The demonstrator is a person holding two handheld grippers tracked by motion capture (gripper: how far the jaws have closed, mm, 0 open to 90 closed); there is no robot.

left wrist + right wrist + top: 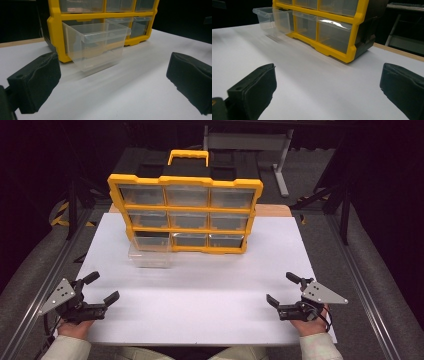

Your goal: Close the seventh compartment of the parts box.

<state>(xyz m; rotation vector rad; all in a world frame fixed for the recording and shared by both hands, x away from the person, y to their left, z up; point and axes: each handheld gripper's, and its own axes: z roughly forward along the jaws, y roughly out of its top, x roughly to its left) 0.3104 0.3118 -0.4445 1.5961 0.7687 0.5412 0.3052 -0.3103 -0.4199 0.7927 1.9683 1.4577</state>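
Between the wide-open jaws of the left gripper (102, 288) lies nothing but bare white surface (200, 295); the right gripper (283, 288) stands open the same way, gripping nothing. Both rest near the front edge, well apart, with broad open room between them. Farther back, a clear drawer (96, 45) juts out of the bottom-left slot of the yellow organizer (185, 215), which stands upright toward the far edge. Each hand (75, 326) holds its gripper low and roughly level, angled inward toward the organizer.

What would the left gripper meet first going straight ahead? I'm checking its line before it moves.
Probably the clear drawer pulled out of the yellow organizer; the left gripper, jaws open, faces it across bare white tabletop.
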